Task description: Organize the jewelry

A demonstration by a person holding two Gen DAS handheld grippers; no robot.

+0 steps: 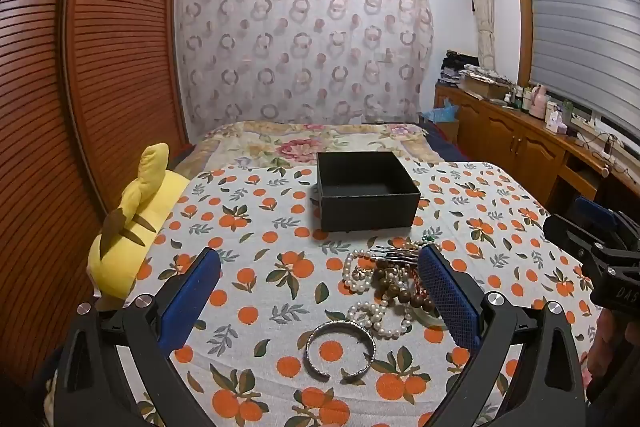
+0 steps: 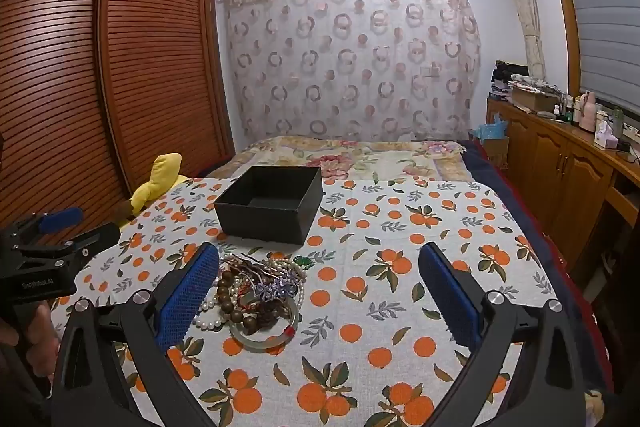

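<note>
An open, empty black box point(image 1: 366, 191) point(image 2: 270, 205) stands on the orange-print cloth. In front of it lies a jewelry pile point(image 1: 390, 283) point(image 2: 256, 291): pearl strands, brown wooden beads, a hair comb and a pale jade bangle point(image 2: 264, 337). A silver cuff bangle point(image 1: 340, 349) lies apart, nearest the left gripper. My left gripper point(image 1: 320, 291) is open and empty, above the cloth with the pile by its right finger. My right gripper point(image 2: 320, 291) is open and empty, with the pile by its left finger.
A yellow plush toy point(image 1: 132, 223) point(image 2: 154, 183) lies at the cloth's left edge. A slatted wooden wardrobe point(image 1: 80, 67) stands on the left. Wooden cabinets point(image 2: 560, 167) with bottles run along the right. A floral bedspread point(image 1: 316, 141) lies behind the box.
</note>
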